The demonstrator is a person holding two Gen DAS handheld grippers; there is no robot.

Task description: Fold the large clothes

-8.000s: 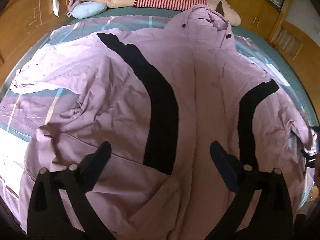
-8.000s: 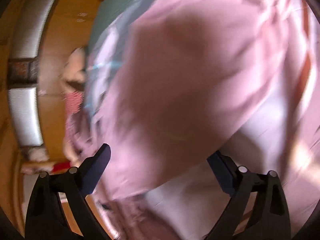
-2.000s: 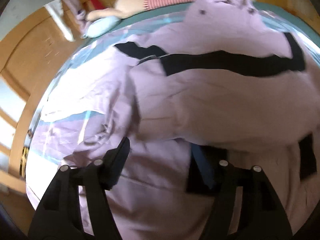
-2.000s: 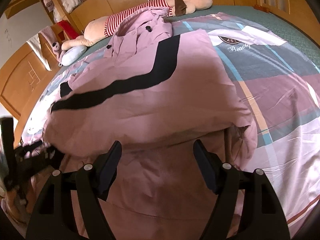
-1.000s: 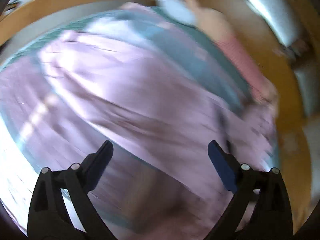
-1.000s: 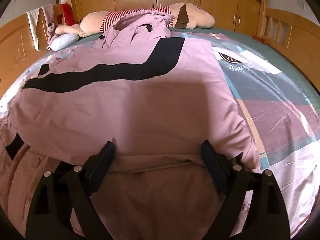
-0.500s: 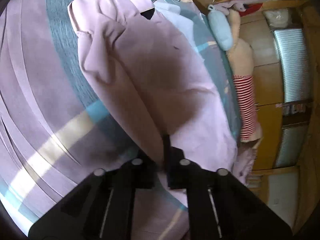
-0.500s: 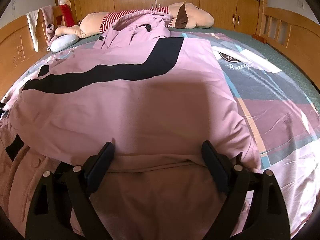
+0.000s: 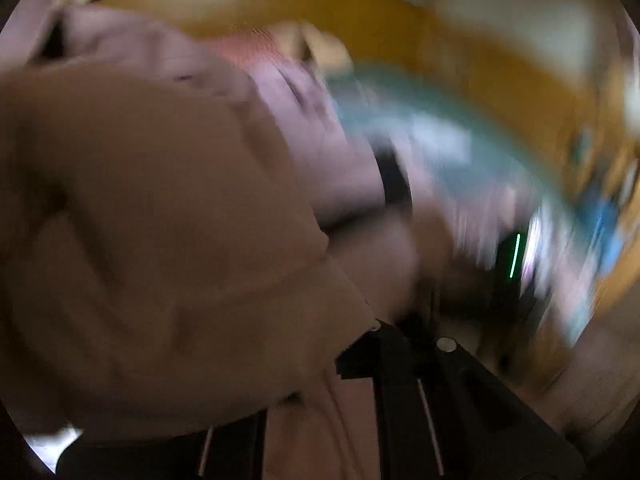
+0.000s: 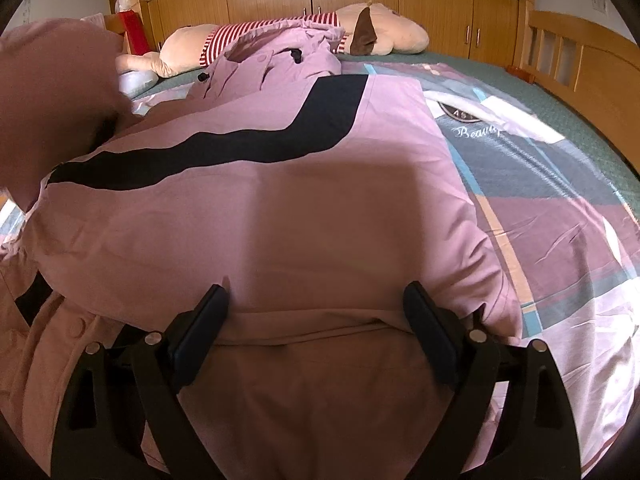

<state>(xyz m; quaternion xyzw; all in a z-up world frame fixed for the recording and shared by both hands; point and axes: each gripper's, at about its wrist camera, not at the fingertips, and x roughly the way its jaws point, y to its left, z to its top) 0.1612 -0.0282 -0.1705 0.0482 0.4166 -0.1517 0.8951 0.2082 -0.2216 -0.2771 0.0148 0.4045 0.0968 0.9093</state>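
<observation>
Pink coat [image 10: 280, 208] on bed [image 10: 560, 208]: right claw [image 10: 316, 320] agape, empty; left claw [image 9: 384, 344] opening, fabric between its jaws.

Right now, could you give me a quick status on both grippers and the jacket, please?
Left gripper shut on jacket fabric, view blurred. Right gripper open, hovering at folded edge. One side folded across on bed. Nothing in the way.

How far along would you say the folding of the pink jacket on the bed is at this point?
Roughly midway. Done: one side of the pink jacket lies folded across its body. In hand: the left gripper, its jaws opening slightly, has pink fabric draped over it; the view is blurred. The right gripper hovers open. Left: laying that part down, then folding lengthwise.
</observation>
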